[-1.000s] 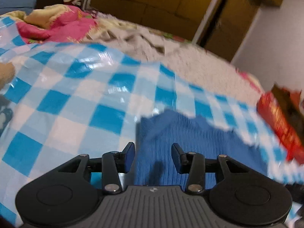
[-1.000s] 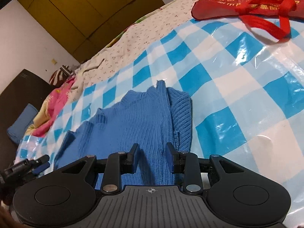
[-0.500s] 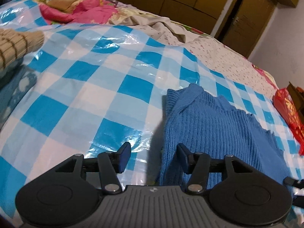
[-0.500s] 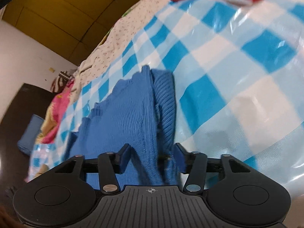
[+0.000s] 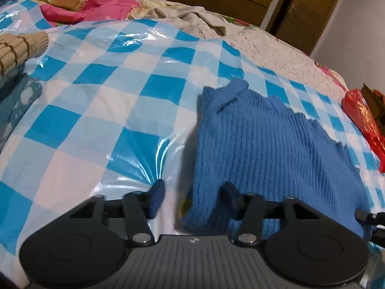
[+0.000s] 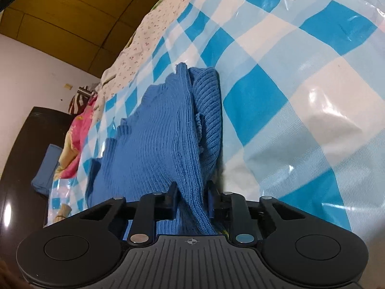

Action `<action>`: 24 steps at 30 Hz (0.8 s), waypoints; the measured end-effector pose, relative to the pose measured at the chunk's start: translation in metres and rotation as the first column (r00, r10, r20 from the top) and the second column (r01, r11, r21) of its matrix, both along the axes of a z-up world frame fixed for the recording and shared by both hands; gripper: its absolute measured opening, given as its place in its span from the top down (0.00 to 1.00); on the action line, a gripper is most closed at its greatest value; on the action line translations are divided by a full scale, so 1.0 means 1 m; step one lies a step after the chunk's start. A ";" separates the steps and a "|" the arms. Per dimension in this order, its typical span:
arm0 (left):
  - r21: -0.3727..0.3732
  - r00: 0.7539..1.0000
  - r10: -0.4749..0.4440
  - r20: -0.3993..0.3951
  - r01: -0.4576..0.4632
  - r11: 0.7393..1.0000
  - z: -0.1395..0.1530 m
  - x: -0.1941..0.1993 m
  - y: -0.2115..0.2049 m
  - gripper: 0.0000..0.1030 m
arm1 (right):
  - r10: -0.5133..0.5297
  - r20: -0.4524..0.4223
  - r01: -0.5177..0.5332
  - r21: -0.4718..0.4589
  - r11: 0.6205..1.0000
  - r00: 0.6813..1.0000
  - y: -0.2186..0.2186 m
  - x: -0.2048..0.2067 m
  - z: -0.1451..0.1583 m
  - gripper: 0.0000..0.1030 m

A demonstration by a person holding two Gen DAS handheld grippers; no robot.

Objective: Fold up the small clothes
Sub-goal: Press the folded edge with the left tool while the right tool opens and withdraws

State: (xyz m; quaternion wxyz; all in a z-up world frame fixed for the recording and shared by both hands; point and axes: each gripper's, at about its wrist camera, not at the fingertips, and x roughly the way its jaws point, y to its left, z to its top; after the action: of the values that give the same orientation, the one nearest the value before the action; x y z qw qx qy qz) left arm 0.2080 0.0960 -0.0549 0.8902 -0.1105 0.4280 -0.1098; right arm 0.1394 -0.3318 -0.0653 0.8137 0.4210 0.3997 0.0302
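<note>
Sweater (image 5: 269, 144) on checked sheet (image 5: 115, 110), clothes pile (image 5: 91, 4) behind, bag (image 5: 363, 118) right.

Left gripper (image 5: 192, 193) pitched down at the blue sweater (image 5: 264, 144), jaws just closed in partway, a gap left between them; near corner of the sweater edge sits in the gap, right finger over the knit, left finger off it to the side, no clear pinch. Right gripper (image 6: 191, 196) also pitched down, jaws just closed, both fingers pressing a raised fold at the sweater's near edge.
</note>
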 end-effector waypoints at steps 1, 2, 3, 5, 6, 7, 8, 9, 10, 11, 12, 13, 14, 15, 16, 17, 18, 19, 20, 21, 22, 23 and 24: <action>-0.028 1.000 -0.009 -0.018 0.008 1.000 0.001 -0.001 0.001 0.62 | 0.007 -0.002 -0.007 -0.003 1.000 1.000 -0.001 -0.001 0.002 0.82; -0.063 0.999 -0.019 -0.042 0.016 0.998 0.001 0.000 0.003 0.73 | 0.016 -0.004 -0.016 -0.014 1.000 1.000 -0.001 -0.001 0.005 0.84; -0.090 0.998 -0.027 -0.062 0.021 0.996 0.001 -0.002 0.004 0.74 | 0.027 -0.005 -0.027 -0.030 0.999 1.000 -0.001 -0.003 0.008 0.86; -0.098 0.996 -0.050 -0.075 0.043 0.994 0.002 -0.008 0.001 0.76 | 0.049 -0.008 -0.050 -0.072 0.996 0.999 -0.003 -0.008 0.018 0.88; -0.105 0.994 -0.066 -0.085 0.057 0.993 0.002 -0.013 -0.001 0.77 | 0.061 -0.013 -0.062 -0.096 0.993 0.998 -0.005 -0.011 0.023 0.89; -0.119 0.992 -0.079 -0.096 0.067 0.991 0.001 -0.017 -0.003 0.77 | 0.070 -0.021 -0.072 -0.121 0.990 0.997 -0.008 -0.015 0.028 0.89; -0.142 0.989 -0.092 -0.113 0.076 0.987 -0.001 -0.023 -0.004 0.78 | 0.074 -0.031 -0.077 -0.140 0.987 0.997 -0.010 -0.017 0.030 0.90; -0.160 0.986 -0.103 -0.129 0.082 0.984 -0.002 -0.028 -0.005 0.78 | 0.076 -0.045 -0.082 -0.155 0.985 0.996 -0.014 -0.021 0.032 0.90; -0.170 0.983 -0.115 -0.142 0.090 0.981 -0.002 -0.036 -0.006 0.78 | 0.076 -0.057 -0.085 -0.164 0.983 0.995 -0.016 -0.024 0.033 0.90; -0.172 0.981 -0.124 -0.148 0.099 0.980 -0.002 -0.044 -0.007 0.78 | 0.079 -0.070 -0.090 -0.175 0.980 0.994 -0.019 -0.029 0.034 0.90; -0.176 0.979 -0.131 -0.158 0.103 0.979 -0.002 -0.054 -0.007 0.78 | 0.082 -0.077 -0.094 -0.181 0.979 0.994 -0.022 -0.035 0.035 0.90; -0.185 0.977 -0.130 -0.170 0.098 0.978 -0.002 -0.062 -0.005 0.78 | 0.084 -0.085 -0.099 -0.185 0.978 0.993 -0.023 -0.040 0.036 0.90; -0.192 0.976 -0.123 -0.182 0.088 0.977 -0.003 -0.071 -0.003 0.78 | 0.089 -0.097 -0.106 -0.190 0.976 0.991 -0.025 -0.046 0.037 0.91; -0.185 0.976 -0.119 -0.183 0.084 0.979 -0.002 -0.080 -0.001 0.77 | 0.100 -0.105 -0.120 -0.203 0.972 0.989 -0.025 -0.051 0.038 0.91; -0.154 0.979 -0.112 -0.171 0.086 0.984 0.001 -0.088 -0.002 0.76 | 0.107 -0.109 -0.129 -0.226 0.966 0.988 -0.023 -0.056 0.040 0.90; -0.113 0.983 -0.111 -0.150 0.095 0.989 0.006 -0.096 -0.004 0.75 | 0.106 -0.109 -0.132 -0.257 0.958 0.988 -0.022 -0.061 0.043 0.88; -0.069 0.986 -0.115 -0.119 0.107 0.992 0.012 -0.103 -0.007 0.75 | 0.105 -0.108 -0.132 -0.288 0.949 0.989 -0.019 -0.066 0.047 0.86; -0.030 0.990 -0.113 -0.081 0.111 0.993 0.020 -0.109 -0.010 0.75 | 0.097 -0.095 -0.123 -0.323 0.939 0.991 -0.017 -0.070 0.053 0.84; -0.007 0.993 -0.107 -0.045 0.107 0.994 0.027 -0.113 -0.012 0.76 | 0.086 -0.078 -0.108 -0.350 0.931 0.993 -0.015 -0.073 0.058 0.84; 0.004 0.996 -0.094 -0.011 0.094 0.996 0.032 -0.114 -0.013 0.76 | 0.074 -0.056 -0.090 -0.378 0.921 0.996 -0.014 -0.076 0.064 0.84; 0.009 0.996 -0.080 0.028 0.080 0.997 0.039 -0.114 -0.012 0.76 | 0.062 -0.030 -0.069 -0.410 0.910 0.998 -0.012 -0.080 0.071 0.83; 0.005 0.996 -0.073 0.056 0.073 0.997 0.044 -0.112 -0.014 0.75 | 0.055 -0.011 -0.055 -0.430 0.901 0.998 -0.010 -0.081 0.076 0.83; -0.003 0.994 -0.073 0.076 0.073 0.997 0.047 -0.105 -0.017 0.75 | 0.052 0.009 -0.043 -0.439 0.898 0.999 -0.010 -0.081 0.080 0.83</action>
State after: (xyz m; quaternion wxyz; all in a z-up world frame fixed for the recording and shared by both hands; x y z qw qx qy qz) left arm 0.1025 0.0786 -0.0079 0.9009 -0.0929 0.3976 -0.1475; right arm 0.0579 -0.3413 0.0147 0.8906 0.2168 0.3982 -0.0364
